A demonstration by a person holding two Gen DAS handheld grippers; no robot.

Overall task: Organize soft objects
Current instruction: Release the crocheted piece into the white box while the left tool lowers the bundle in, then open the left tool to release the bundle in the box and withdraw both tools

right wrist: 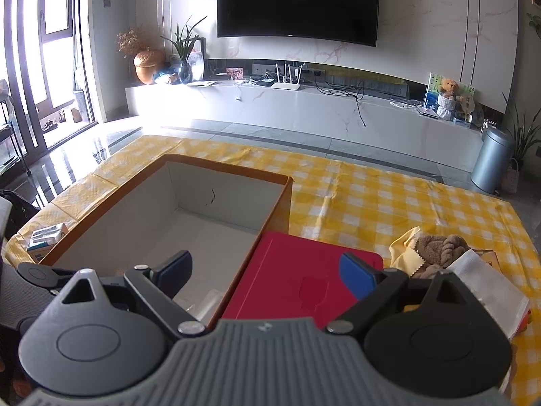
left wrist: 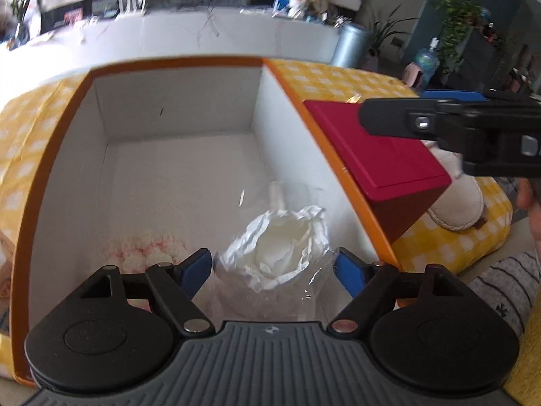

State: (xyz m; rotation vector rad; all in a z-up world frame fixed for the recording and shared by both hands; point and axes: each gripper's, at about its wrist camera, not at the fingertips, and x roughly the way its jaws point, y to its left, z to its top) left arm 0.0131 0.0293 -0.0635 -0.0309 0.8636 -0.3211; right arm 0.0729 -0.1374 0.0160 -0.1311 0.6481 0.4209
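Crinkled clear-wrapped white bundle (left wrist: 277,247) (glossy), smooth white-lined orange box (left wrist: 175,118)

Both wrist views look down, close, sharing the orange box (left wrist: 50,155) (right wrist: 236,169).

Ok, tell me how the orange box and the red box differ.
The orange box is open, showing white inner walls; the red box is closed, its flat lid up. The orange box looks the larger, and holds a clear bag of white stuff; the red box's contents are hidden. Both are rectangular and sit side by side on the yellow checked cloth.
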